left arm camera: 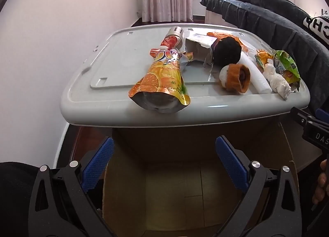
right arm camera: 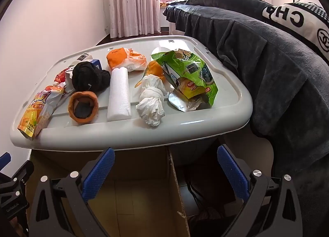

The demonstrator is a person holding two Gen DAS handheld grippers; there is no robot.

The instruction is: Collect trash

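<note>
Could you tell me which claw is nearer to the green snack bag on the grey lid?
Right. The right claw hangs open below the lid's near edge, almost under the green snack bag. The left claw, also open, sits further left, nearer the orange juice pouch.

Behind the black sock (right arm camera: 88, 78), the blue-white carton (right arm camera: 96, 63) is mostly hidden (print illegible). The cardboard box (left arm camera: 164, 191) floor is cut off below both gripper frames.

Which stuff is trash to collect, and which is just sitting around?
Trash job: orange juice pouch, green snack bag, crumpled tissue, white foam tube, cardboard box.
Just there: dark blanket, pink curtain, grey lid.
</note>
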